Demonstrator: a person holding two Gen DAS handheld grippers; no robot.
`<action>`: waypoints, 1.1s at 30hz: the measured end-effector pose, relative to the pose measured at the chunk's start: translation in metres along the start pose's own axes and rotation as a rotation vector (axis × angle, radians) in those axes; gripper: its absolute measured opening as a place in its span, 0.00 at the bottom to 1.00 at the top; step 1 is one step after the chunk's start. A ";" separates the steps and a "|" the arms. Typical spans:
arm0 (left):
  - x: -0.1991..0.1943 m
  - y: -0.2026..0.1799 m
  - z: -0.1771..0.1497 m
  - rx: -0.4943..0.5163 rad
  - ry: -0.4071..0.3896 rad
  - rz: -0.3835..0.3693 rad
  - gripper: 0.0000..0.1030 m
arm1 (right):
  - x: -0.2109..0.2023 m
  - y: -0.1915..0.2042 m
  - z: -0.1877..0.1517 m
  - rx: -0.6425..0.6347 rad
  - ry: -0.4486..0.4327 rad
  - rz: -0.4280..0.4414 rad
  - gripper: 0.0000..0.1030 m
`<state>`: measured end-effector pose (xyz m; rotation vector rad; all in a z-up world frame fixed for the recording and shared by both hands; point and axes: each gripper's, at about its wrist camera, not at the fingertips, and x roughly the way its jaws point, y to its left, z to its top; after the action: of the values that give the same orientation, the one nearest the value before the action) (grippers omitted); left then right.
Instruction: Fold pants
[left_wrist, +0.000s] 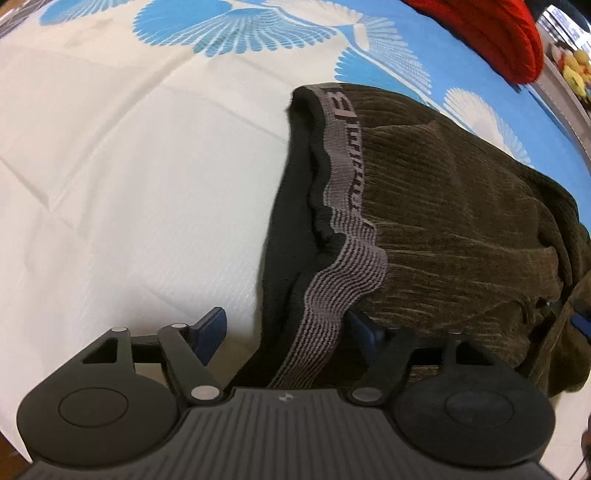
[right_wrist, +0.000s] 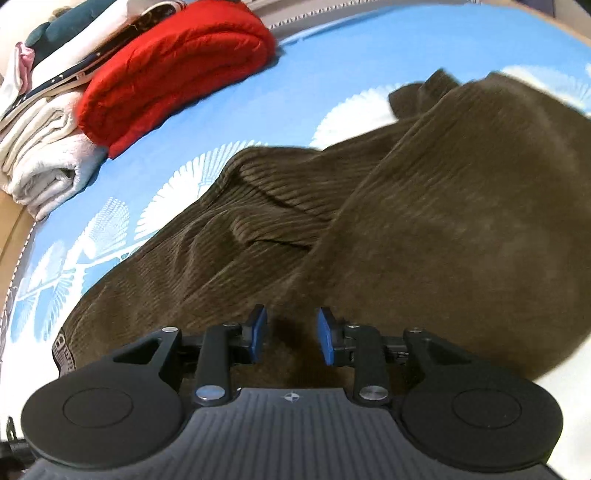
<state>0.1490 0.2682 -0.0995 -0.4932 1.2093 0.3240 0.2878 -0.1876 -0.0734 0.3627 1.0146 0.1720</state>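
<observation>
Left wrist view, left to right: a white quilted sheet (left_wrist: 110, 166) fills the left side, turning blue w/ white fan shapes toward the top and right. At bottom centre, the left gripper (left_wrist: 288, 332) points steeply down at the bed. Its jaws stand wide apart; the left blue pad (left_wrist: 210, 332) sits over bare sheet, clear of any cloth. The waistband (left_wrist: 343, 229), grey w/ dark stripes and lettering, runs down between the jaws, w/ black lining beside it. The right pad is mostly hidden behind the band; nothing looks pinched. Right of the band lie the pants (left_wrist: 461, 221), brown corduroy, bunched in soft folds on the sheet. A red blanket (left_wrist: 495, 33) sits at the top right corner, well apart from the pants.

Right wrist view, left to right: a stack of folded white linens (right_wrist: 44, 155) at the bed's far-left edge, the red blanket just beside it. The pants cover centre and right, one layer lapped over another. At bottom centre, the right gripper (right_wrist: 291, 336) hovers close above the brown cloth, its blue pads (right_wrist: 258, 332) parted by a narrow gap. No cloth is caught between them.
</observation>
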 end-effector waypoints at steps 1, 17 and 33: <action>0.000 -0.002 0.000 0.012 -0.003 -0.006 0.63 | 0.005 0.002 0.000 0.006 0.008 -0.006 0.31; -0.012 -0.012 -0.005 0.093 -0.055 -0.021 0.31 | -0.053 -0.034 -0.007 -0.130 0.060 0.008 0.01; -0.014 -0.009 -0.008 0.041 -0.036 -0.039 0.38 | -0.119 -0.111 -0.003 0.059 -0.108 0.040 0.35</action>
<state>0.1423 0.2569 -0.0864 -0.4728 1.1678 0.2737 0.2204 -0.3261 -0.0209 0.4420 0.9080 0.1573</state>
